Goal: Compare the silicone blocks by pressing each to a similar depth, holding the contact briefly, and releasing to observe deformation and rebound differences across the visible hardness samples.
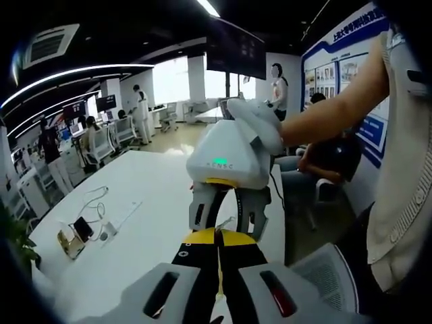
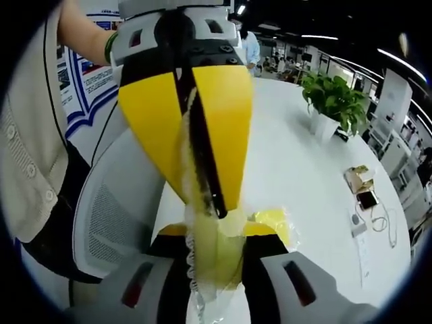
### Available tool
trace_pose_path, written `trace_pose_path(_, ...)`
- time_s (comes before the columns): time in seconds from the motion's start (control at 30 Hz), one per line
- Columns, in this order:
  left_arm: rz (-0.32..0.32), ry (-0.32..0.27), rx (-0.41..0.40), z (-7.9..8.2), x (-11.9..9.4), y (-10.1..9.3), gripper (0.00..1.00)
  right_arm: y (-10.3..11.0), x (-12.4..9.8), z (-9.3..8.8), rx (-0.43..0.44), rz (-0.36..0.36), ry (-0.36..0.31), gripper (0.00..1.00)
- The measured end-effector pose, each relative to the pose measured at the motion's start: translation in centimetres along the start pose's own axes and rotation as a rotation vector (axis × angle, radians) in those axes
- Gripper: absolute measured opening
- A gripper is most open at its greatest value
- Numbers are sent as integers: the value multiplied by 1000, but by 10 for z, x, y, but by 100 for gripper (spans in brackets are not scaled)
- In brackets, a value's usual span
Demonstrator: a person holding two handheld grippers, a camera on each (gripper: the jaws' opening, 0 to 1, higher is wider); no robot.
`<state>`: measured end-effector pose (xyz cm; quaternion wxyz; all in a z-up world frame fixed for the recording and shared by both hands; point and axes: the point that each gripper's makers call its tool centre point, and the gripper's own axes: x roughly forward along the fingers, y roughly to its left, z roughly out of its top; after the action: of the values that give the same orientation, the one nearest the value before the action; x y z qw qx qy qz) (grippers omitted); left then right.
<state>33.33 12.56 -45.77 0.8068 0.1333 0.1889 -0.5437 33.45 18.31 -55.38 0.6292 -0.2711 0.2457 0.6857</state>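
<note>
Currently: left gripper at twelve o'clock, right gripper at six, both clamped tight on one pale yellow block; white table below.

Translucent pale-yellow silicone block, upright, pinched between closed jaws from both sides, above white table

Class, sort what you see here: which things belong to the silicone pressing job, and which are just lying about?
Job: pale yellow silicone piece, left gripper, right gripper.
Lying about: potted plant, phone on stand, white cable, office chair.
</note>
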Motion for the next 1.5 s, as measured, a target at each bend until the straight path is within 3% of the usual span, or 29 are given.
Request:
trace_pose_path(0.97,-7,-3,-28,0,3,5,0,-2,1,-2,41,9,-33,31)
trace_pose_path(1.5,-25,20,-82,-19,10,8,0,-3,-3,-12,94,-22,-56,41)
